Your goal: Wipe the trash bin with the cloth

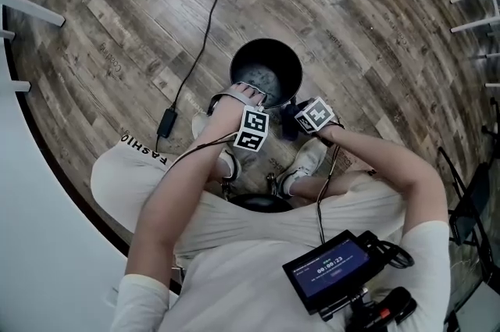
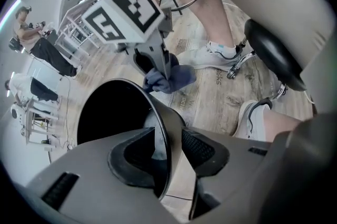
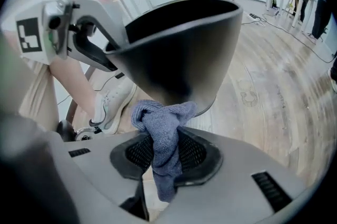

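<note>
Cloth point(image 3: 160, 123), blue-grey terry, bunched and limp, pinched fast between the ribbed pads of the right gripper point(image 3: 166, 152), hanging just beside the outer wall of the trash bin point(image 3: 179, 59). Left gripper point(image 2: 168, 146): jaws parted, straddling the bin's thin rim without pressing it. Bin: 1 round, tapered pail of smooth black plastic, standing on the wood-plank floor point(image 1: 117, 26) near 1 white shoe point(image 1: 312, 155). Progress (a judgement): wiping barely under way; no cleaned patch shows, so most surfaces likely remain.
</note>
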